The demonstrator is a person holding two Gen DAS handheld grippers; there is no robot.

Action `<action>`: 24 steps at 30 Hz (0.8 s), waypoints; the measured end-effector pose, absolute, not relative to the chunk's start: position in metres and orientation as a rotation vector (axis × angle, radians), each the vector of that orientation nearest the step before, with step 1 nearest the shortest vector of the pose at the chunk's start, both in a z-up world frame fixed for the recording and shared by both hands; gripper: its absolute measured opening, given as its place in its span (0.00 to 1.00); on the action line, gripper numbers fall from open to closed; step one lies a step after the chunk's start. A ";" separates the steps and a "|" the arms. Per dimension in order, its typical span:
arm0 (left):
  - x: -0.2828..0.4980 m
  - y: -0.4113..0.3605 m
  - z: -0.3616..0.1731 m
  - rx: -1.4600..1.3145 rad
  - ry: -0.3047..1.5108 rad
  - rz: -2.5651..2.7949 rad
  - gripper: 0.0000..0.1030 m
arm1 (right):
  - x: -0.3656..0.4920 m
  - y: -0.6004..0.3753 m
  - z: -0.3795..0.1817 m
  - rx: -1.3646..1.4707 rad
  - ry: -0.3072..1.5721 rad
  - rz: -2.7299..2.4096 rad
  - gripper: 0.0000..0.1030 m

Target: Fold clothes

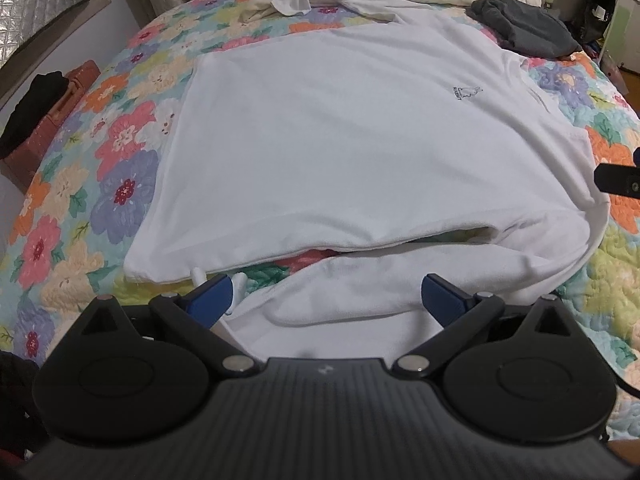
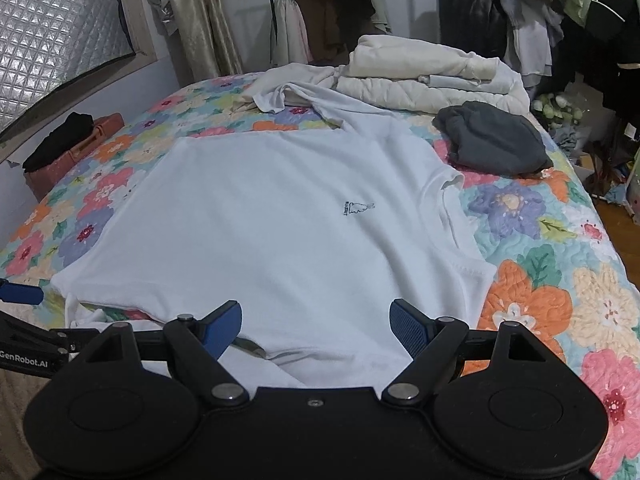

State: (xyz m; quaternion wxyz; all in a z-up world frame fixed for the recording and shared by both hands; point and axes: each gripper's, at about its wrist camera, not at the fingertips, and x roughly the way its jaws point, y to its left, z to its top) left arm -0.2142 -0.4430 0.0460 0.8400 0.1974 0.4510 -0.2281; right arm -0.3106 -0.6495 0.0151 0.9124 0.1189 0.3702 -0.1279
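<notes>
Both your left gripper [image 1: 326,294] and right gripper [image 2: 316,322] have jaws spread wide and released, poised over the near sleeve and edge of the white t-shirt [image 1: 340,140]. The shirt lies flat, logo up, across the floral bed [image 2: 540,312], spread for folding.

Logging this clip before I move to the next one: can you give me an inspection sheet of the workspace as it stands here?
Surface: bed with floral quilt.
Job's things: white T-shirt spread out, near sleeve folded in, small rabbit logo facing up.
Clutter: dark grey garment, cream bedding pile, crumpled white top, black cloth on a brown box.
Grippers: left gripper open over the near hem; right gripper open over the shirt, holding nothing.
Cables: nothing seen.
Surroundings: curtain, clothes rack, quilted foil panel.
</notes>
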 end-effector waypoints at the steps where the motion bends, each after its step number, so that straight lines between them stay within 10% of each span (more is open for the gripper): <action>1: -0.213 -0.442 0.046 0.416 0.954 -0.483 1.00 | -0.310 -0.650 0.014 0.246 0.765 -0.264 0.82; 24: -0.214 -0.446 0.042 0.434 0.951 -0.480 1.00 | -0.309 -0.650 0.008 0.263 0.775 -0.267 0.82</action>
